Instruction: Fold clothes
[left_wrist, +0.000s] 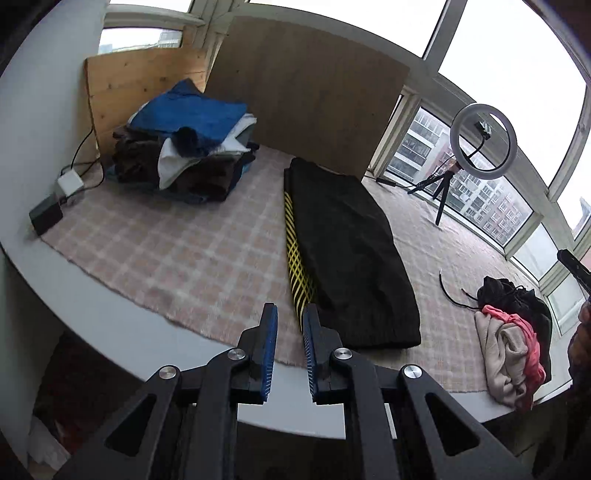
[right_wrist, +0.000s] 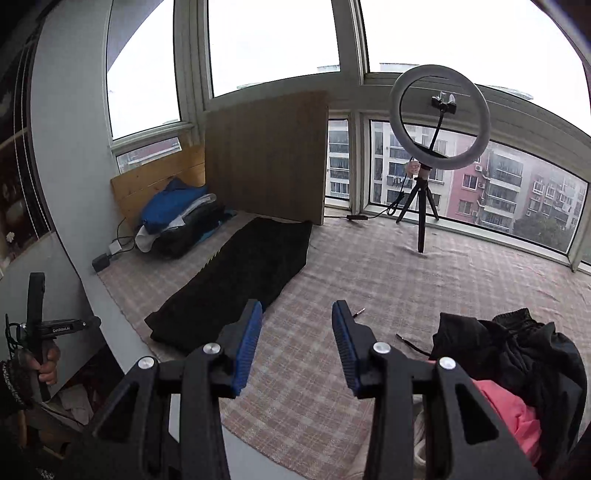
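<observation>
- A stack of folded clothes (left_wrist: 188, 147) sits at the back left of the checked blanket (left_wrist: 166, 258).
- Black trousers (left_wrist: 347, 251) lie flat and lengthwise mid-blanket, apparently part-folded.
- A crumpled heap (left_wrist: 513, 339) waits at the right, unfolded.
- Left gripper (left_wrist: 290, 325) narrow, right gripper (right_wrist: 297, 325) wide; both hold nothing.

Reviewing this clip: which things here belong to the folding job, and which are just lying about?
Job:
- black trousers, laid flat on the mat
- folded stack
- unfolded pile
- checked mat
- left tool, open
- right tool, open

Lying about:
- ring light on its tripod
- wooden boards
- white adapter
- black cable
</observation>
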